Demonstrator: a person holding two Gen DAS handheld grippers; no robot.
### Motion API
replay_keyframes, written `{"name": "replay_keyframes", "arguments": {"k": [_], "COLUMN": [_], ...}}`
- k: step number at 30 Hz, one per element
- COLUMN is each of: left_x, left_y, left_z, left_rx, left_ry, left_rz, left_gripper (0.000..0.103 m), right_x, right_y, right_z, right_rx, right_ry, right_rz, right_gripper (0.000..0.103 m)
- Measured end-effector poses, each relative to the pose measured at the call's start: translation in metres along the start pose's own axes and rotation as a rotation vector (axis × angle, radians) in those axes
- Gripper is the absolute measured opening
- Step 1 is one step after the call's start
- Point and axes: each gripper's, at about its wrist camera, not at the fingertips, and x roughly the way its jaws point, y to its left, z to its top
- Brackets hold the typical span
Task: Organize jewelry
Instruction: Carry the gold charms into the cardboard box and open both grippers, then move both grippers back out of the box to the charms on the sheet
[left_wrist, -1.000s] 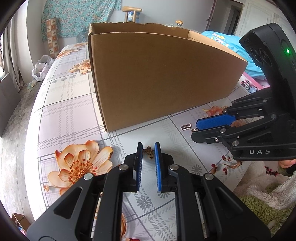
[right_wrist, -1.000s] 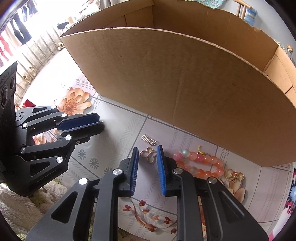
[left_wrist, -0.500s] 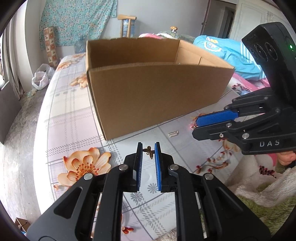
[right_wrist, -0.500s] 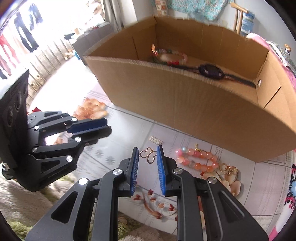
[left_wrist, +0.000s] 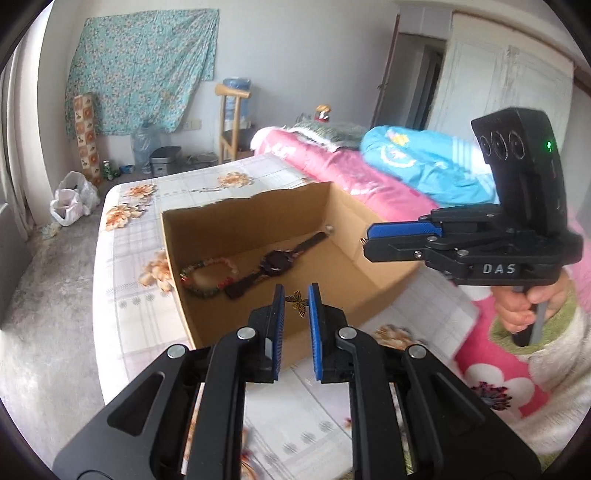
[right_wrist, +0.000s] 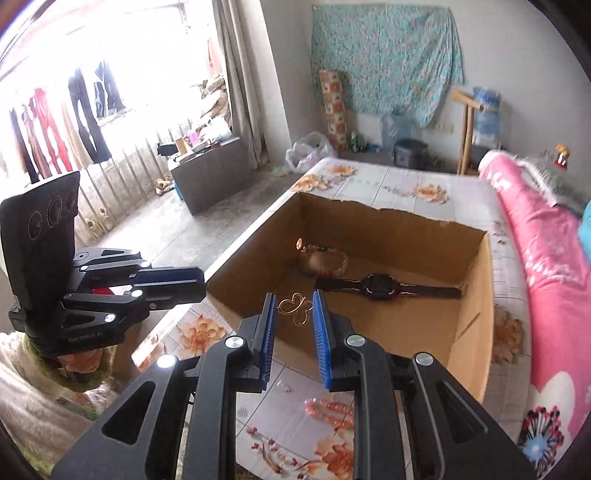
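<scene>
My left gripper (left_wrist: 295, 301) is shut on a small gold butterfly charm (left_wrist: 298, 302), held above the near wall of the open cardboard box (left_wrist: 207, 310). My right gripper (right_wrist: 294, 308) is shut on a gold wire butterfly piece (right_wrist: 295, 308), also raised over the box's near wall (right_wrist: 295, 350). Inside the box lie a black watch (right_wrist: 380, 286) and a beaded bracelet (right_wrist: 325, 258); both show in the left wrist view too, the watch (left_wrist: 275, 264) and the bracelet (left_wrist: 205, 277). The right gripper (left_wrist: 369, 242) appears at the right of the left wrist view.
A pink bead bracelet (right_wrist: 328, 408) and a small silver piece (right_wrist: 284, 386) lie on the floral tablecloth (right_wrist: 280, 417) in front of the box. A pink quilt (right_wrist: 535, 251) lies to the right. A chair (left_wrist: 231, 122) stands beyond the table.
Both grippers have risen from the table, each carrying its butterfly piece, from in front of the box to above its near wall. The box's inside has come into view.
</scene>
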Motion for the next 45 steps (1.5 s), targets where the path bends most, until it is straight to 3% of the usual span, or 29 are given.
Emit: {"name": "replay_keyframes", "arguments": {"k": [3, 7, 10, 12, 19, 24, 28, 32, 35, 38, 42, 45], "left_x": [0.048, 0.098, 0.116, 0.119, 0.108, 0.071, 0.026, -0.007, -0.007, 0.013, 0.052, 0.066], "left_y": [0.016, 0.036, 0.042, 0.042, 0.049, 0.043, 0.024, 0.002, -0.013, -0.027, -0.04, -0.048], "left_z": [0.021, 0.03, 0.027, 0.025, 0.026, 0.024, 0.008, -0.026, -0.051, -0.07, -0.089, -0.09], "left_rx": [-0.024, -0.06, -0.069, -0.073, -0.106, -0.101, -0.073, -0.045, -0.034, -0.033, -0.015, 0.0], "left_ry": [0.124, 0.262, 0.33, 0.332, 0.277, 0.15, 0.018, -0.049, -0.011, 0.07, 0.171, 0.184], "left_rz": [0.031, 0.072, 0.084, 0.077, 0.082, 0.067, 0.015, -0.054, -0.076, -0.069, -0.047, -0.074], "left_gripper": [0.012, 0.012, 0.012, 0.012, 0.015, 0.017, 0.022, 0.03, 0.033, 0.034, 0.034, 0.034], "right_x": [0.045, 0.104, 0.127, 0.126, 0.113, 0.069, 0.016, -0.03, -0.042, -0.036, -0.01, 0.003], "right_y": [-0.018, -0.037, -0.042, -0.044, -0.054, -0.051, -0.04, -0.024, -0.016, -0.015, -0.033, -0.046], "right_z": [0.022, 0.027, 0.024, 0.023, 0.025, 0.018, -0.006, -0.047, -0.082, -0.115, -0.15, -0.163], "right_rx": [0.086, 0.16, 0.198, 0.21, 0.242, 0.236, 0.227, 0.209, 0.226, 0.275, 0.435, 0.522], "right_ry": [0.126, 0.285, 0.349, 0.355, 0.277, 0.13, -0.023, -0.136, -0.146, -0.105, -0.022, -0.002], "right_rz": [0.077, 0.074, 0.067, 0.062, 0.064, 0.08, 0.115, 0.157, 0.172, 0.127, 0.041, 0.01], "right_gripper": [0.02, 0.02, 0.02, 0.021, 0.028, 0.032, 0.034, 0.034, 0.035, 0.037, 0.037, 0.037]}}
